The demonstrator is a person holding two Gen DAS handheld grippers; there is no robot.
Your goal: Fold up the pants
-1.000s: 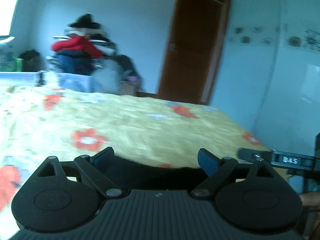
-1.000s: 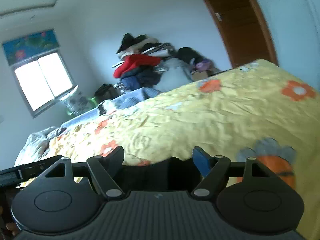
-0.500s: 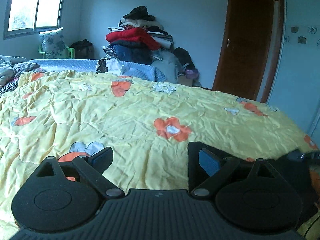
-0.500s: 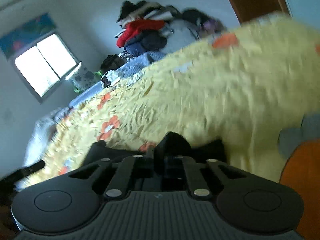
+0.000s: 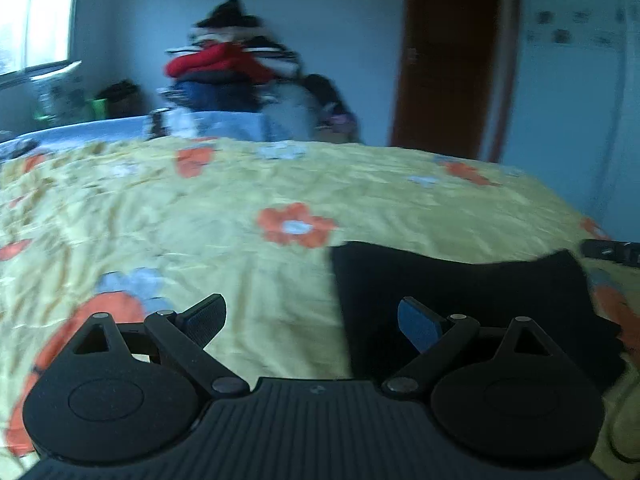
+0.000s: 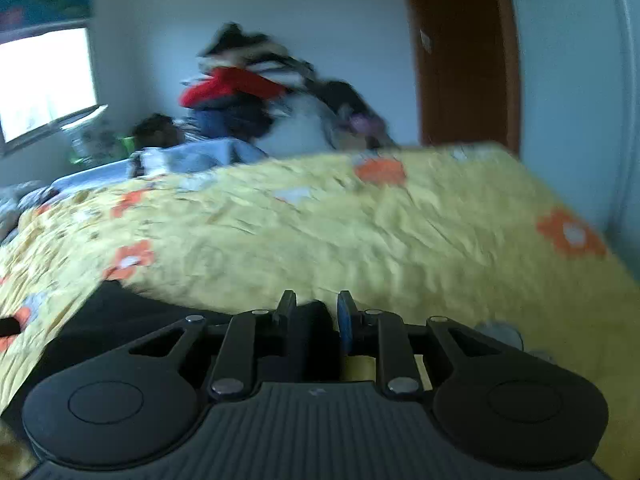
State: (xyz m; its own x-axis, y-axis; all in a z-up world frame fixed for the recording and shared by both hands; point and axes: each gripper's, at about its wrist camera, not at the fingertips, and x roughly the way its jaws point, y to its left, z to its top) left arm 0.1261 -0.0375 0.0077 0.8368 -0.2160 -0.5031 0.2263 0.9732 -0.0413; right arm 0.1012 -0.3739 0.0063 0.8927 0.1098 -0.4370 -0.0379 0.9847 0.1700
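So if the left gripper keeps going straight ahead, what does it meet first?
Probably the yellow flowered bedspread; the open left gripper straddles the left edge of the black pants, so its right finger may brush them.

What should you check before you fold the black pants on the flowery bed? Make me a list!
1. Right gripper has the black pants: ok. Its jaws snapped nearly shut, then eased a little, with dark cloth between them.
2. Left gripper ready to grab: ok, jaws wide open with nothing in them.
3. Left gripper lined up with the pants: not ok, only its right finger is over the cloth.
4. Yellow bedspread has room for the fold: ok.
5. Pants lying flat: cannot tell, only a part shows.
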